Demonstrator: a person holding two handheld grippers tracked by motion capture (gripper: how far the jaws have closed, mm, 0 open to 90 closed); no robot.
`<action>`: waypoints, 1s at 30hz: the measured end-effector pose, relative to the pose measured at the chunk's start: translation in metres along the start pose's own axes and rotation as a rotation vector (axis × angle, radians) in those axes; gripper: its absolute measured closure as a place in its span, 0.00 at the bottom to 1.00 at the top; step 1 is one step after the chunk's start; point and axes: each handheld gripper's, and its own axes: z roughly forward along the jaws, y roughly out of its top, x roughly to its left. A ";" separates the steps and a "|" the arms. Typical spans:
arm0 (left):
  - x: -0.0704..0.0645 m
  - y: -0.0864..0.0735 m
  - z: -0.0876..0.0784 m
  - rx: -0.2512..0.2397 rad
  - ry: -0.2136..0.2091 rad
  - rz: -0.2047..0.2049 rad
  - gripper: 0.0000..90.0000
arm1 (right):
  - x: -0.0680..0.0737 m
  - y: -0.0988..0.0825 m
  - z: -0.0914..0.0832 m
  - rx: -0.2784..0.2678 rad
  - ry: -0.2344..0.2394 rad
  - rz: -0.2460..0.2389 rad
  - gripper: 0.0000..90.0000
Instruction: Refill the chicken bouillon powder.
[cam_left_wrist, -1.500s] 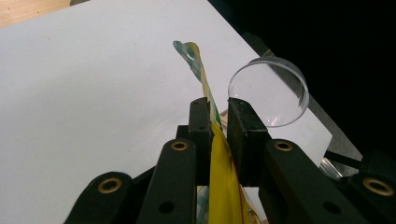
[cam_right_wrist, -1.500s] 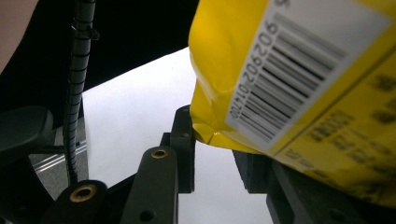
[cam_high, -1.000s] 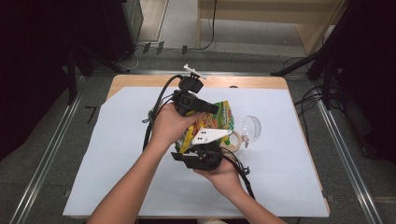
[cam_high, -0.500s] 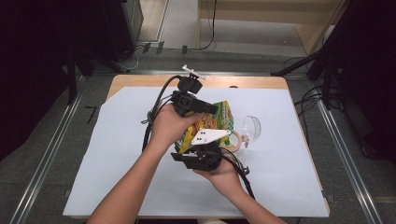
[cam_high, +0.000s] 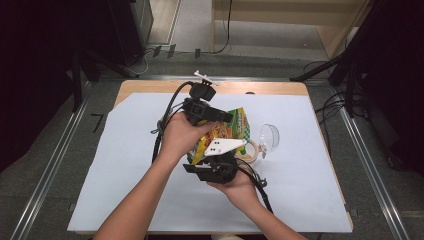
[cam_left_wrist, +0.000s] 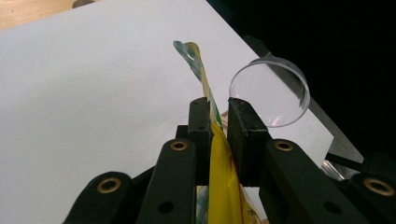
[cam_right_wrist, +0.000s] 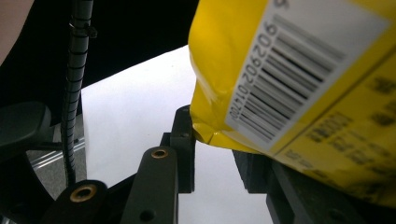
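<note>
High view: above the person's side, facing forward and down on the white sheet (cam_high: 125, 165).
Left gripper view: close, along its jaws, yellow snack bag (cam_left_wrist: 219, 168) centre frame.
Right gripper view: closer, bag upper right.
Shared: bag, sheet.

Yellow, barcoded snack bag (cam_high: 227, 131); white table cover (cam_high: 125, 175)

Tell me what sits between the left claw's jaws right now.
The yellow bag's thin edge runs up between the left claw's jaws in the left gripper view, pinched there; the clear cup lies beyond on the white sheet.
</note>
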 end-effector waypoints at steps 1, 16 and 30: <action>0.000 0.000 0.000 -0.001 0.000 0.000 0.89 | 0.000 0.000 0.000 0.000 0.000 -0.002 0.80; 0.000 -0.001 -0.001 -0.002 0.000 0.000 0.89 | 0.002 0.000 0.001 0.001 0.000 -0.005 0.80; -0.001 -0.001 -0.002 -0.002 -0.004 0.000 0.89 | 0.003 0.000 0.000 -0.003 -0.002 0.000 0.80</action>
